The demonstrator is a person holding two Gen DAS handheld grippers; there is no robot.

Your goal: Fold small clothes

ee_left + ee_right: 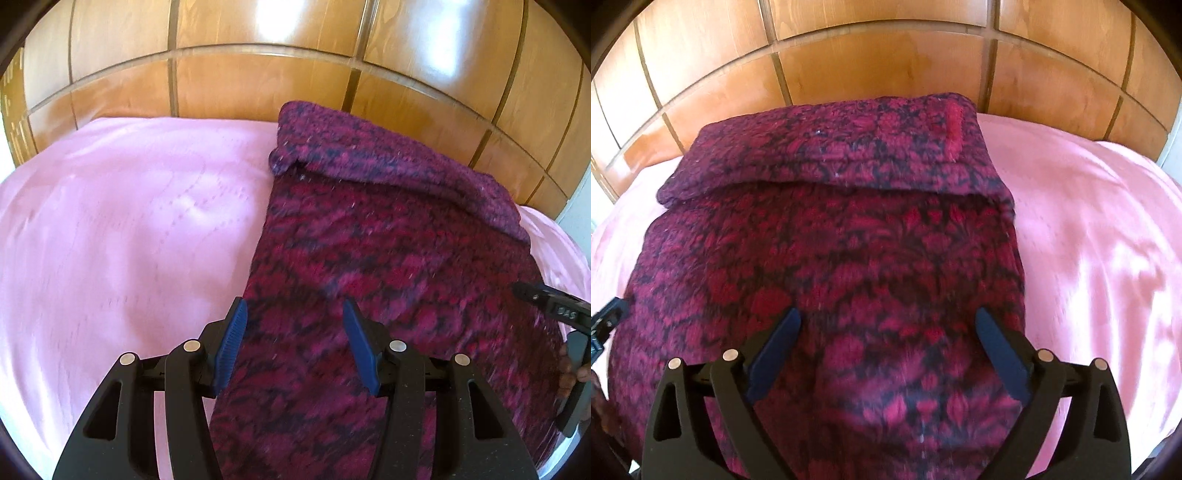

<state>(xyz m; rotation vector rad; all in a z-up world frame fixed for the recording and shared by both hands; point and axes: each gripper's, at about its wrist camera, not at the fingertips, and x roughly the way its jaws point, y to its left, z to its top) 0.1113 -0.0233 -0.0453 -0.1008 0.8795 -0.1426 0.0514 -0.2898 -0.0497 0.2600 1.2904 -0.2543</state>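
Scene: a dark red knit [827, 258] lies flat on a pink sheet [1089, 240], with a panelled wooden headboard [886, 62] behind it.

Knit position: it lies directly under both tongs, covering the middle of the sheet. In the left wrist view it fills the right half, with bare sheet to the left.

Long axis: it runs from the tongs away toward the headboard. The far end is already turned back over the body as a flap [831, 147], and its folded edge crosses the width.

Left tongs [293, 345]: half spread and empty. They hang over the knit's left edge, with one pad [232, 350] near the border with the sheet and the other over the cloth. Contact with the cloth cannot be told.

Right tongs [888, 347]: spread wide, nothing between the pads. They hang over the near part of the knit, toward its right edge.

Nearer hand: both sit over the near end and neither is near the flap. Judged from this, each hand is placed to take its own near corner or edge.

Material: thick, fuzzy knit with a red and magenta pattern on a dark ground. It looks soft and heavy, and likely to sag between two grips.

Sheet: smooth, slightly glossy, with faint creases.

Risk, as judged: a pinch may catch the sheet along with the knit at the left edge.
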